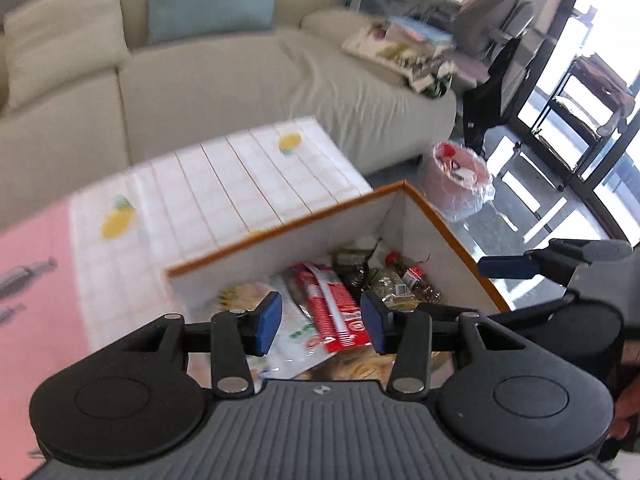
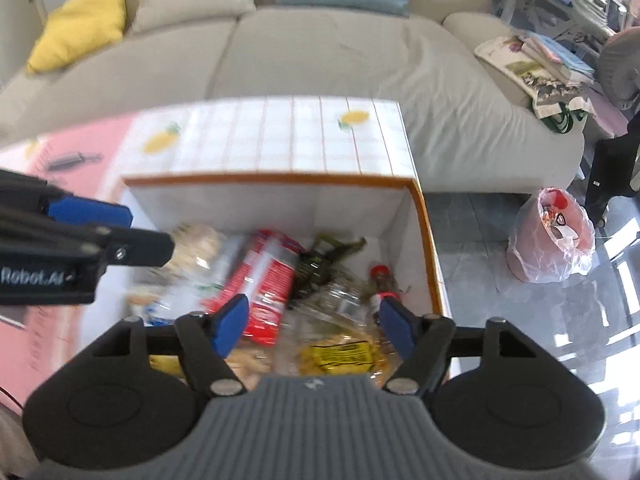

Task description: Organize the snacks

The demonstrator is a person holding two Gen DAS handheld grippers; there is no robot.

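Note:
A white storage box with an orange rim (image 1: 280, 232) (image 2: 272, 178) stands on the table and holds several snacks. Among them lie a red packet (image 1: 340, 312) (image 2: 264, 276), a clear bag with a yellow label (image 2: 340, 354), a dark green packet (image 2: 324, 256) and a small bottle with a red cap (image 1: 412, 276) (image 2: 380, 280). My left gripper (image 1: 322, 322) hovers above the box, open, nothing between its blue pads. My right gripper (image 2: 314, 326) also hangs over the box, open and empty. Each gripper shows at the edge of the other's view.
The table wears a white grid cloth with lemons (image 1: 240, 176) and a pink section (image 1: 36, 280). A beige sofa (image 2: 320, 60) with cushions lies behind. A pink bin with a plastic liner (image 1: 456, 176) (image 2: 548, 236) stands on the grey floor to the right.

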